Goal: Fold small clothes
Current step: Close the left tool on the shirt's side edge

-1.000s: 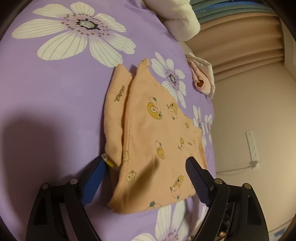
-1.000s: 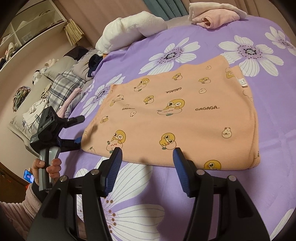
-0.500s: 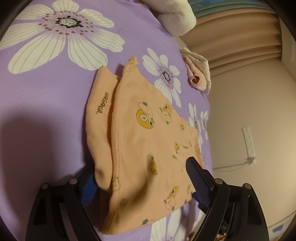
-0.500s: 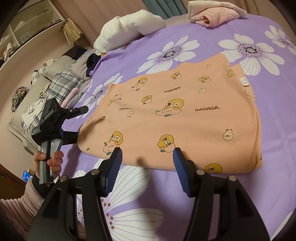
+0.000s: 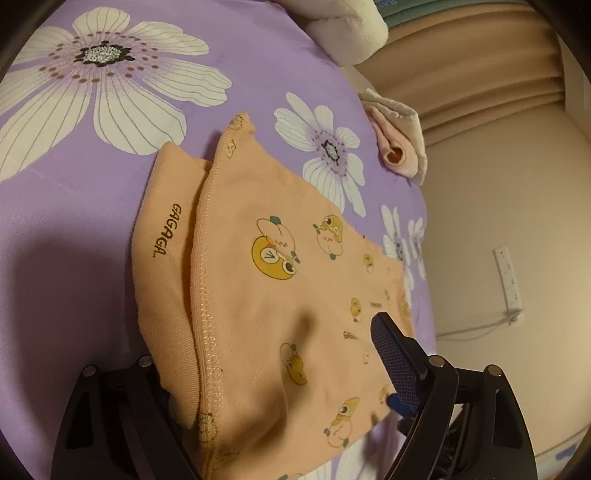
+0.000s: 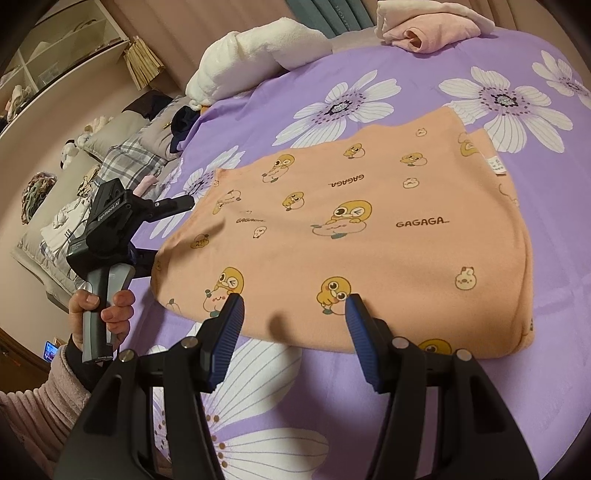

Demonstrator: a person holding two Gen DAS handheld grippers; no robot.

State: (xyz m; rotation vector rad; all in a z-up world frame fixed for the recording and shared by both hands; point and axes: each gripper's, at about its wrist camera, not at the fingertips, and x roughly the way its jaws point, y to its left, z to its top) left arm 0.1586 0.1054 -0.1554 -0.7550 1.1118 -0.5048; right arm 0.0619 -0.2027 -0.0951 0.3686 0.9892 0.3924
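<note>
Left gripper point(image 5: 280, 373) straddles the orange shirt's point(image 6: 369, 229) end, jaws apart; right gripper point(image 6: 293, 314) waits, also apart, at the near edge. Soft, floppy cloth: pinch the layered edges together.

We list: a bed point(image 6: 369, 424) under a purple sheet printed with white flowers; beige pleated curtains point(image 5: 480, 66); a plain cream wall point(image 5: 498, 206) bearing a white power strip point(image 5: 509, 277) with cord; open shelving point(image 6: 55, 48); teal drapes point(image 6: 332, 14); dim, warm light.

Left tool point(image 6: 173, 229) wide-jawed in a hand point(image 6: 98, 310); right tool point(image 6: 293, 314) half-open.
</note>
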